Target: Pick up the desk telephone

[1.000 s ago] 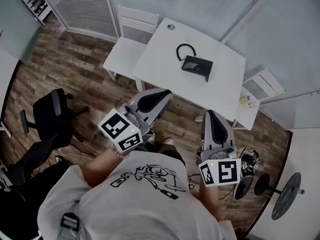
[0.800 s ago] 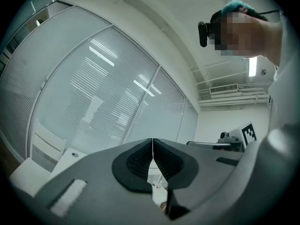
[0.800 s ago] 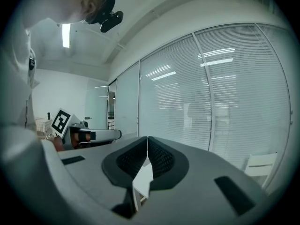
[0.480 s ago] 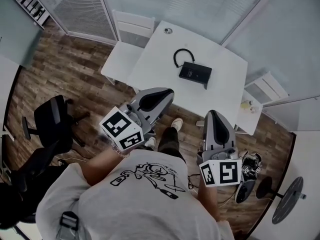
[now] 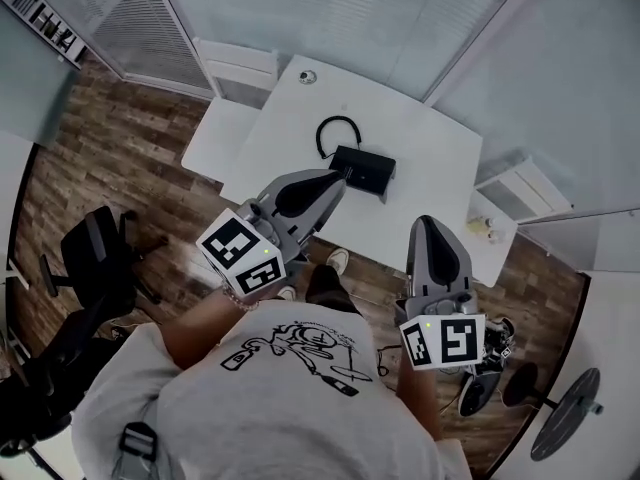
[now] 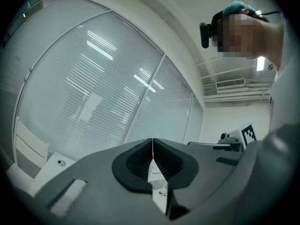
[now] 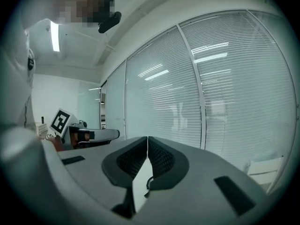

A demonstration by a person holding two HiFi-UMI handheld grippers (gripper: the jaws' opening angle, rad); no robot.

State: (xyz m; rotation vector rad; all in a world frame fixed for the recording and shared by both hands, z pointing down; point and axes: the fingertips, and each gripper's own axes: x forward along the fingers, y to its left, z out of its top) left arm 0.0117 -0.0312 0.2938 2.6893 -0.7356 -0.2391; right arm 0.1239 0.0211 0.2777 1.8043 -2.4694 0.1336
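Left tool [image 5: 338, 176] and right tool [image 5: 426, 224] — jaws together, nothing between. The left tip overlaps the desk telephone's [image 5: 368, 171] left edge; its long side lies crosswise on the tabletop [image 5: 440, 158].

1. The left tool [image 5: 337, 179] hides the left end of the desk telephone [image 5: 367, 171].
2. A round item [image 5: 307, 76] at the far-left corner of the bench [image 5: 430, 158] is too small to identify.
3. The black chair [image 5: 98, 260] runs off the picture's left edge.
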